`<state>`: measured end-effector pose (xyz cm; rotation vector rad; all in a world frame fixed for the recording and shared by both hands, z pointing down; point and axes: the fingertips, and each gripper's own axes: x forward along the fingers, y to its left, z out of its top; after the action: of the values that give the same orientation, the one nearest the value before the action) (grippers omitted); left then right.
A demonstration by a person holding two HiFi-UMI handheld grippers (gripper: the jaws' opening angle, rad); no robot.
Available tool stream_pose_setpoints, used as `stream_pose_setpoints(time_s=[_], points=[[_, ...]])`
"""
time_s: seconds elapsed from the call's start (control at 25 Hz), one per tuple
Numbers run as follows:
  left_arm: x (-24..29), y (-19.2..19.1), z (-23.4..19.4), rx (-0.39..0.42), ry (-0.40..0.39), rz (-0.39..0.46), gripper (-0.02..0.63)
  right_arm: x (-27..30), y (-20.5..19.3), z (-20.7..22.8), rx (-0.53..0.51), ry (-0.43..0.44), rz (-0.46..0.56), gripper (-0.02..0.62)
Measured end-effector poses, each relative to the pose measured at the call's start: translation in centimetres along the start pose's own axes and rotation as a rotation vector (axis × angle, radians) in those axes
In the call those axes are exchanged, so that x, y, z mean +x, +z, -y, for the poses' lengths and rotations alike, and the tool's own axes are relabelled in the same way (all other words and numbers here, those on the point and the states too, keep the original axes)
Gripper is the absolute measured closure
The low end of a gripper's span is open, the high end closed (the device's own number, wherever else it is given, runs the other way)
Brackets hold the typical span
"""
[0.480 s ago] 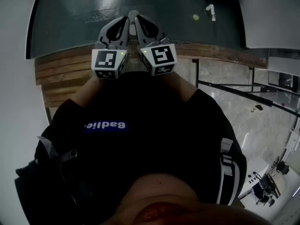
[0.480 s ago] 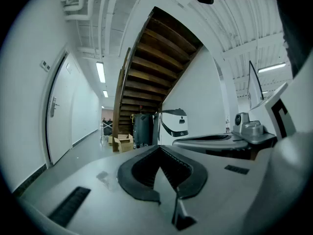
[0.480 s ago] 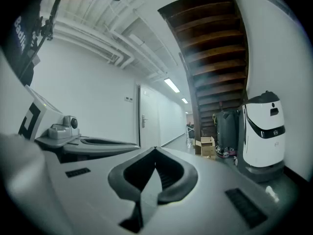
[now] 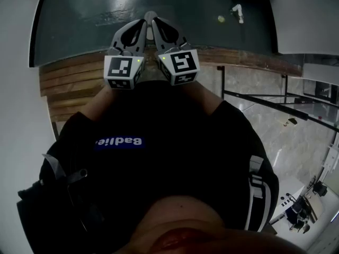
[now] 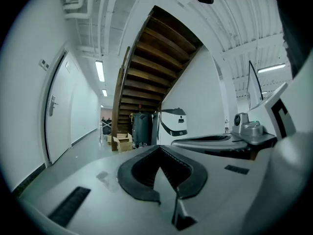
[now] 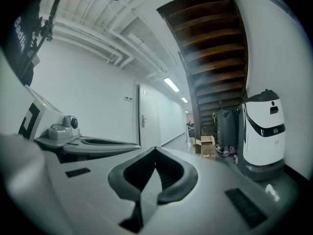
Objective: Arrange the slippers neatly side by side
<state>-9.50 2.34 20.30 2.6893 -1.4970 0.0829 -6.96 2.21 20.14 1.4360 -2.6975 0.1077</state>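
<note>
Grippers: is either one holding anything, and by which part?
Nothing is held. The left gripper and the right gripper each have their jaws closed tip to tip, with nothing between them.

No change between the 2 head views. Left tongs (image 4: 139, 25) and right tongs (image 4: 160, 24): no shift seen.

The head view is dim, the gripper views bright under ceiling strip lights (image 5: 100, 70), edges fisheye-bent.
</note>
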Motion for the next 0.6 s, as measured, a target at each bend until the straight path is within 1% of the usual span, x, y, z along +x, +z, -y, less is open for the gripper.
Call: stream_pose_setpoints(time_s=[0.32, 0.44, 0.6], points=[[0.1, -0.9, -0.2, -0.026, 0.012, -0.007, 0.606, -0.2, -0.8, 0.2, 0.028, 0.0, -0.01, 0.595], [0.4, -2.3, -0.4, -0.019, 0.02, -0.035, 0.606, -0.3, -1.5, 0.6, 0.024, -0.013, -0.02, 0.595], [0.9, -3.7, 0.0, -0.021, 0.009, -0.073, 0.604, -0.5, -2.5, 0.8, 0.018, -0.013, -0.044, 0.595]])
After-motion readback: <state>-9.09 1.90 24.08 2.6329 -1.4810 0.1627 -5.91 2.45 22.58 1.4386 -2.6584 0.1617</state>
